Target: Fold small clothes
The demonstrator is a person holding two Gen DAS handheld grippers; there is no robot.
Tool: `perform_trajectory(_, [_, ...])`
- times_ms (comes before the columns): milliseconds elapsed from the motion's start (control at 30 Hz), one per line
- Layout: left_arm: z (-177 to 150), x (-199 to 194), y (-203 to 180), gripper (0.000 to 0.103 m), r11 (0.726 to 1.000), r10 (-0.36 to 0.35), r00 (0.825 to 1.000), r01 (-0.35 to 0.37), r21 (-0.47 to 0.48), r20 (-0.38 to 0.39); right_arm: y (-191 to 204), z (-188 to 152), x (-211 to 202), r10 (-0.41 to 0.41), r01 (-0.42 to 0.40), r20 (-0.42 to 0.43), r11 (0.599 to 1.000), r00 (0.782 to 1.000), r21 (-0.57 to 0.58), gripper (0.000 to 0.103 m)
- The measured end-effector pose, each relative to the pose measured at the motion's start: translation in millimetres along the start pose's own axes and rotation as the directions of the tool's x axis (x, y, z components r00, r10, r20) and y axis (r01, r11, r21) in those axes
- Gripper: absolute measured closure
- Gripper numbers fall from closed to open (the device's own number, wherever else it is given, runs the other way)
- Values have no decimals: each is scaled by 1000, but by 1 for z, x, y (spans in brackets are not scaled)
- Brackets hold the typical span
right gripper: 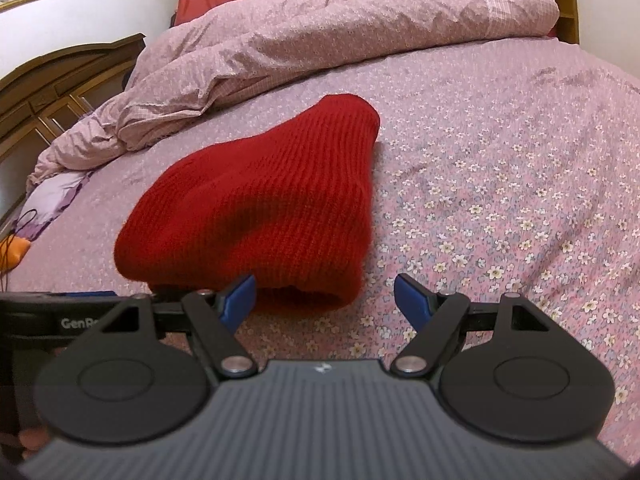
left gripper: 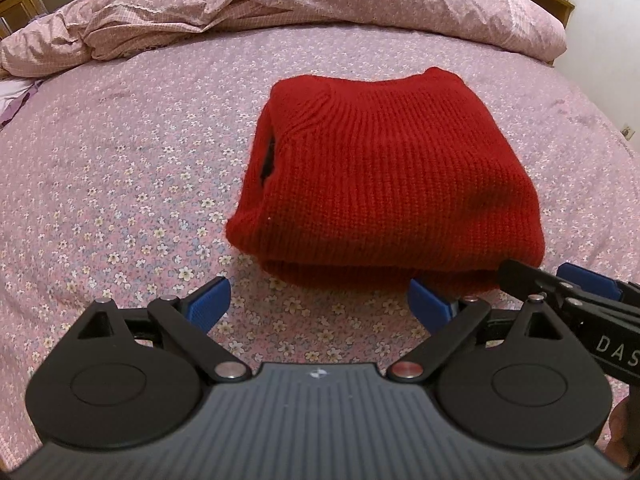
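Note:
A red knitted sweater (left gripper: 384, 168) lies folded into a thick block on the flowered pink bedsheet (left gripper: 120, 208); the right wrist view shows the sweater (right gripper: 256, 208) from its other side. My left gripper (left gripper: 319, 300) is open just in front of the near folded edge, with only sheet between its blue pads. My right gripper (right gripper: 324, 300) is open too, its left pad against the sweater's near right corner and nothing pinched. The right gripper's black fingers (left gripper: 568, 292) reach in from the right of the left wrist view.
A rumpled pink duvet (left gripper: 280, 4) is piled along the far side of the bed. A wooden headboard (right gripper: 60, 76) stands at the left. A purple cloth and an orange object (right gripper: 16, 252) lie near the left edge of the bed.

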State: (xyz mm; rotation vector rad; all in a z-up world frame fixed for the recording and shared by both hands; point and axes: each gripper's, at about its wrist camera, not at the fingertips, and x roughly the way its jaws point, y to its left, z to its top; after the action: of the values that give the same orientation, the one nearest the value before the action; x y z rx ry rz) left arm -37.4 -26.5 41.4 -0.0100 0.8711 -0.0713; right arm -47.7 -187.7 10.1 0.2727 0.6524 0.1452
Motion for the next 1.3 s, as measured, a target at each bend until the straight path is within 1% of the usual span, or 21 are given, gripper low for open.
perform_trajectory(1300, [-1, 0, 1, 6, 1000, 9, 1000, -9, -11, -7, 1, 0, 0, 5, -5, -2, 1000, 1000, -1, 25])
